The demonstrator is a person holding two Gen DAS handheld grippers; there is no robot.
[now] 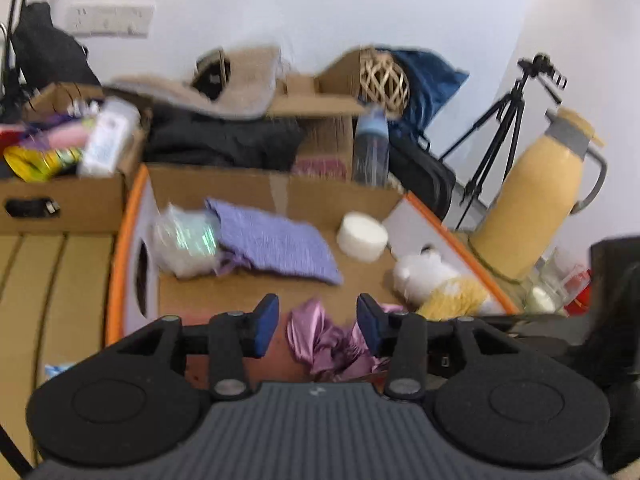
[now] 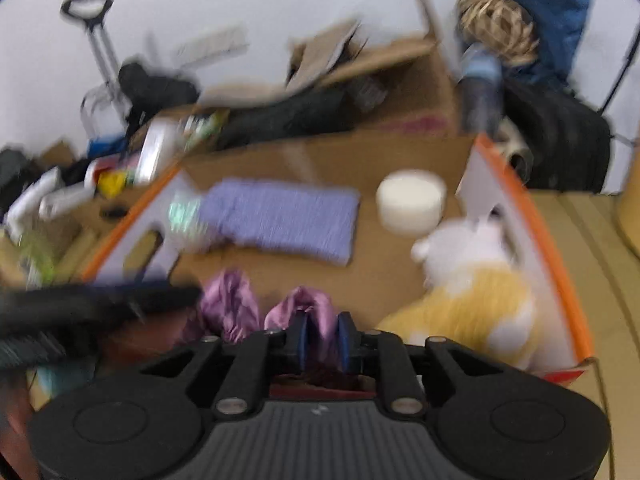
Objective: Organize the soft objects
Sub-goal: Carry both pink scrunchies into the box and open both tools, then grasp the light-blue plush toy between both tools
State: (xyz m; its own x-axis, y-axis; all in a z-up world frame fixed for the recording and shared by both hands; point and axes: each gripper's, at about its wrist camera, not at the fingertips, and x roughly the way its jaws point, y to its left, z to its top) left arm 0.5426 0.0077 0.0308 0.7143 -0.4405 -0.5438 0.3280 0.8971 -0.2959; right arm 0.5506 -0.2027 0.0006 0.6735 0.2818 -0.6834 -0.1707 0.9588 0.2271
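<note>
A shiny pink satin cloth (image 1: 328, 344) hangs at the near edge of an open cardboard box (image 1: 280, 192). My left gripper (image 1: 318, 326) is open, its blue pads either side of the cloth, not gripping it. My right gripper (image 2: 323, 334) is shut on the pink satin cloth (image 2: 304, 308). Inside the box lie a purple knitted cloth (image 1: 276, 240), a clear plastic packet (image 1: 184, 240), a white round tub (image 1: 362, 236) and a white-and-yellow plush toy (image 1: 436, 280). The same purple cloth (image 2: 280, 216), tub (image 2: 412, 200) and plush (image 2: 472, 280) show in the right wrist view.
The box has orange-edged flaps (image 1: 460, 248). Behind it stand more cardboard boxes (image 1: 64, 196) with clutter, dark clothes (image 1: 216, 140), a bottle (image 1: 370, 148) and a wicker ball (image 1: 384, 84). A yellow thermos jug (image 1: 532, 200) and a tripod (image 1: 504, 128) stand at the right.
</note>
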